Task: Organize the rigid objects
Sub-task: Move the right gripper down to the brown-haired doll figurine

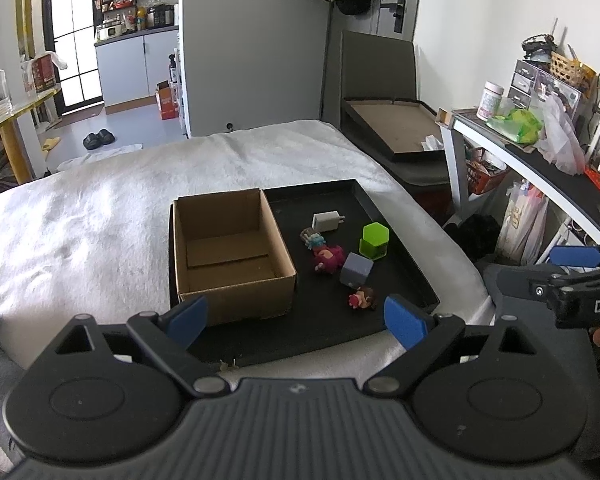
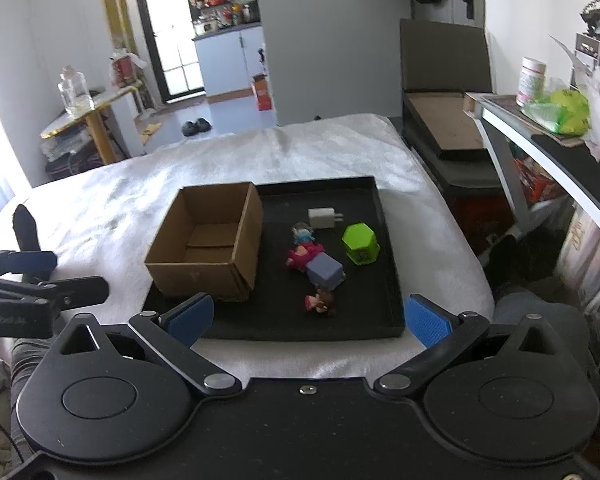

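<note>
The cardboard box (image 1: 228,256) in the middle of the frame is plain brown paper board, dull and a bit rough, and it sits in a matt black tray (image 1: 400,248) on a soft, fuzzy white blanket (image 1: 100,216). To its right, the green hexagon block (image 1: 374,241) and the grey cube (image 1: 356,270) look like smooth plastic, and the white charger plug (image 1: 327,222) looks like smooth, slightly shiny plastic. At the bottom, the left gripper (image 1: 296,320) has dull black plastic arms, bumpy blue pads (image 1: 404,322) and shiny metal pins.

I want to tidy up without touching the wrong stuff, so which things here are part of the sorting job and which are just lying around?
Part of the job: cardboard box, black tray, white charger, green hexagonal block, grey cube, pink figurine, small brown figurine.

Just lying about: white blanket, black slippers, glass jar, white tub.
</note>
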Action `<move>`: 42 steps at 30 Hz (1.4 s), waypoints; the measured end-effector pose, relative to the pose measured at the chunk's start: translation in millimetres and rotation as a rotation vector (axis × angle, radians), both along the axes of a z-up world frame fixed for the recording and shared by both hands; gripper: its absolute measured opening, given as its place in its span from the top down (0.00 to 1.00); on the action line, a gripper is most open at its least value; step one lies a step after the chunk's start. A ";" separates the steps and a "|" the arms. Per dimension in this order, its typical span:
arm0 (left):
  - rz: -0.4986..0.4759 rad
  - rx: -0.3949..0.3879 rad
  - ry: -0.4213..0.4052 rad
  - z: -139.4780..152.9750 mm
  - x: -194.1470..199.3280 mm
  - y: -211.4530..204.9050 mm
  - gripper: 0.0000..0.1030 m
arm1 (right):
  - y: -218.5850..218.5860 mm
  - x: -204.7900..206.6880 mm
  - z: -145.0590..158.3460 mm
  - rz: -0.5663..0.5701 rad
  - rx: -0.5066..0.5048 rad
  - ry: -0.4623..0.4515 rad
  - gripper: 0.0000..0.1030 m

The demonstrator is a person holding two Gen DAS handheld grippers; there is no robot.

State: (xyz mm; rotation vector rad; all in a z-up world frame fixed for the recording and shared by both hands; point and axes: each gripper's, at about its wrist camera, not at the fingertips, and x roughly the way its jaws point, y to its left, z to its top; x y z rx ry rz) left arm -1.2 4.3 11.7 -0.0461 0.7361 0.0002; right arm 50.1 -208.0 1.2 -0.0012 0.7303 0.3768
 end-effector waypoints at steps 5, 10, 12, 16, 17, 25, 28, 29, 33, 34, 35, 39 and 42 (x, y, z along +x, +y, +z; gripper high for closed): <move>0.019 0.003 0.013 -6.7 9.7 2.7 0.08 | -0.5 4.1 -3.4 0.005 0.001 -0.004 0.00; 0.043 0.004 0.035 -16.8 20.0 10.3 0.08 | -3.0 15.8 -16.0 -0.019 0.028 0.047 0.00; 0.058 -0.001 0.041 -20.2 25.6 14.3 0.08 | -2.7 20.0 -21.1 -0.022 0.030 0.056 0.00; 0.100 0.002 0.051 -25.5 38.3 22.1 0.08 | -2.1 30.2 -30.2 -0.031 0.033 0.070 0.00; 0.112 0.001 0.051 -26.3 41.5 25.0 0.08 | -1.8 33.3 -32.1 -0.032 0.035 0.073 0.00; 0.178 -0.008 0.064 -37.2 68.0 41.1 0.08 | 0.4 58.1 -49.3 -0.037 0.054 0.110 0.00; 0.197 -0.013 0.073 -43.7 77.2 45.7 0.09 | 0.5 66.5 -56.4 -0.040 0.056 0.128 0.00; 0.202 -0.012 0.074 -45.4 79.8 46.5 0.09 | 0.4 69.4 -59.1 -0.042 0.061 0.137 0.00; 0.250 -0.025 0.063 -51.0 89.9 54.7 0.11 | 2.9 82.4 -70.5 -0.042 0.057 0.160 0.00; 0.260 -0.036 0.061 -52.1 92.1 56.9 0.11 | 2.7 85.6 -73.0 -0.041 0.059 0.167 0.00; 0.268 -0.042 0.061 -53.0 95.0 58.1 0.11 | 3.1 88.7 -75.7 -0.042 0.060 0.172 0.00; 0.286 -0.031 0.062 -59.8 107.1 59.4 0.11 | 5.3 99.3 -86.7 -0.045 0.058 0.198 0.01; 0.298 -0.035 0.074 -68.2 116.0 61.8 0.11 | 4.9 105.9 -94.1 -0.047 0.069 0.215 0.02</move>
